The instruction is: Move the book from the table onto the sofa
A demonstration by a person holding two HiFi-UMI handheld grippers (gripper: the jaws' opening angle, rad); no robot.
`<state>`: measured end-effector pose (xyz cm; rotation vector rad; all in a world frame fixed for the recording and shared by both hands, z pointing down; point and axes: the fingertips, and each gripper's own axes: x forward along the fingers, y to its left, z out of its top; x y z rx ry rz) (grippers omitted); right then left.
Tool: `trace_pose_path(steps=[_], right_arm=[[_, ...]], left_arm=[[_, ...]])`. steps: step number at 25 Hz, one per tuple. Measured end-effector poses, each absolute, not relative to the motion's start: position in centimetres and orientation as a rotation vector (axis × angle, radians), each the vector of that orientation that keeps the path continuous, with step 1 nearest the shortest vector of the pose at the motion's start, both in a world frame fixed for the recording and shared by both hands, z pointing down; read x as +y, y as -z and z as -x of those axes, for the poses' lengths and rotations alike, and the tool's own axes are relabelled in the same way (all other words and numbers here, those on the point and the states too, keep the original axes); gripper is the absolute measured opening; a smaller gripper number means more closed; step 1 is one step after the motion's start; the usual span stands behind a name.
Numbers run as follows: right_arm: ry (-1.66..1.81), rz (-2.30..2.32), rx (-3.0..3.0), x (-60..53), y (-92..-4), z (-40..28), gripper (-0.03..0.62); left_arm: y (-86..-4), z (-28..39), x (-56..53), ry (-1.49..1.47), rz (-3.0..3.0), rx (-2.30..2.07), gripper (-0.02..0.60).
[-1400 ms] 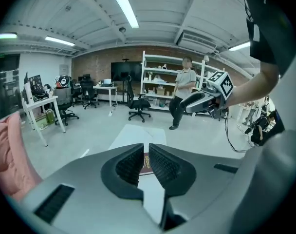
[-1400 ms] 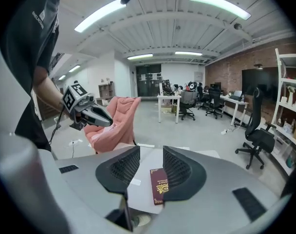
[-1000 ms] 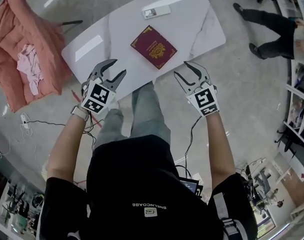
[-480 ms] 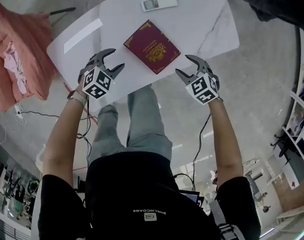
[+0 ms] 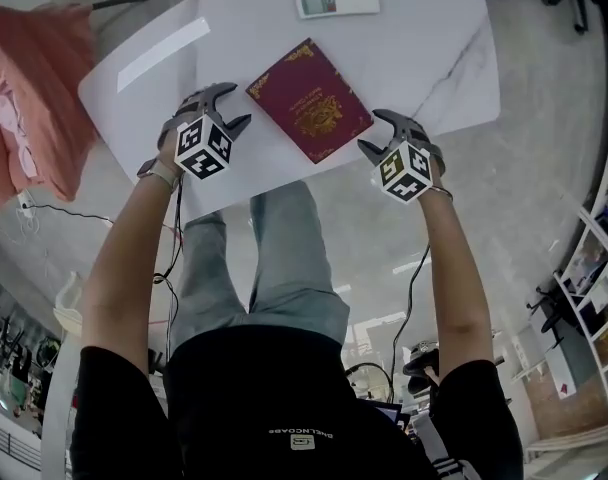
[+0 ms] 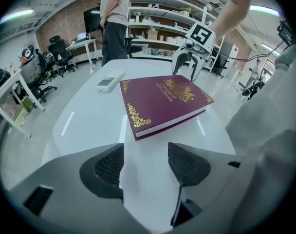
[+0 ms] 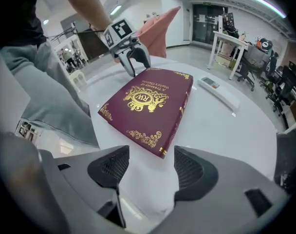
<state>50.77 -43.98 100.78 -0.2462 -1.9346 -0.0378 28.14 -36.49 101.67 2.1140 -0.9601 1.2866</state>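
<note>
- The white table (image 5: 414, 58) fills the top middle of the head view.
- The person (image 5: 274, 258) stands at its lower edge in the frame, with both arms stretched up toward it.
- The pink sofa (image 5: 34, 78) sits at the upper left edge, apart from the table.
- The dark-red book (image 5: 309, 100) lies closed and flat on the table, skewed, near the table's lower edge and between the two grippers.
- The left gripper (image 5: 236, 105) hangs over the table just left of the book. Its jaws stand wide and have just been opening, with only bare table top between them. In its own view the book's corner lies just past the tips, not touched.
- The right gripper (image 5: 370, 131) hangs just right of the book. Its jaws are also wide and have just been opening, and they grip nothing. The book's corner lies just ahead of them.
- The remote (image 5: 337, 3) lies at the top of the frame, above the book and apart from it.
</note>
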Motion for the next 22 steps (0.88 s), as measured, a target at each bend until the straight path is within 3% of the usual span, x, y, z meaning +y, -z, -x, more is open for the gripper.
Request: trace_pose_path(steps=[22], right_arm=[[0.081, 0.288, -1.923, -44.6, -100.3, -48.6, 0.279]], left_arm=[[-99.8, -29.7, -39.2, -1.308, -2.149, -0.937, 0.247]])
